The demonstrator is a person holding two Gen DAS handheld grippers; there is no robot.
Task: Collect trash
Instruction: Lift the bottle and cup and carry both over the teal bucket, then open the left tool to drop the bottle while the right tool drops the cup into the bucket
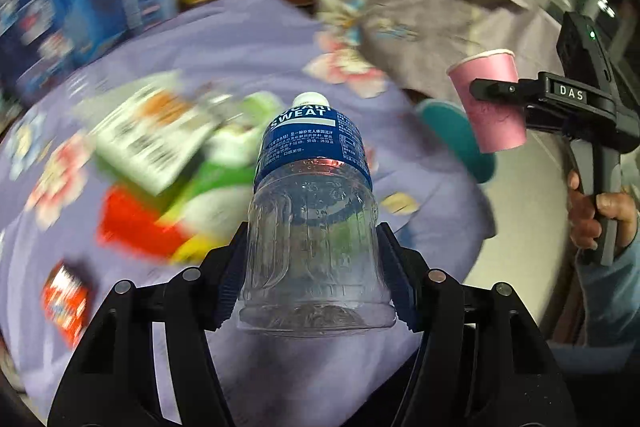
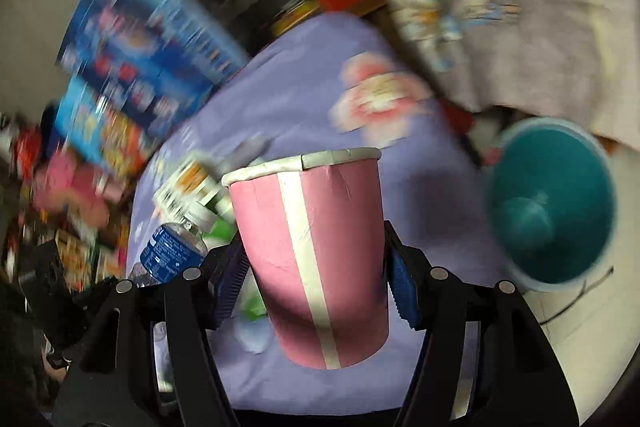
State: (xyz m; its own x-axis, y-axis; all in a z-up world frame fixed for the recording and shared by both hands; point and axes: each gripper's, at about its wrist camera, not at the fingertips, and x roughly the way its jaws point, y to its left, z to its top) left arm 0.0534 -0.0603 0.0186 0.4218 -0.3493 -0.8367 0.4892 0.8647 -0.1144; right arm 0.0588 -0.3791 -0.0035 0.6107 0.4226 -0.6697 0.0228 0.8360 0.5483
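**Both grippers loaded; deposit pending**

Left wrist view: the left gripper (image 1: 312,275) clamps an empty clear bottle (image 1: 312,211) at frame centre. Blurred wrappers (image 1: 160,163) remain on the purple cloth (image 1: 256,43), centre left.

Right wrist view: the right gripper (image 2: 314,275) clamps a pink paper cup (image 2: 312,251). The teal bin (image 2: 552,203) sits open at right; the path to it appears unobstructed.

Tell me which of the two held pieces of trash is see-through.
The plastic bottle in the left gripper: clear body, blue label, white cap. The paper cup in the right gripper is solid pink with a white stripe.
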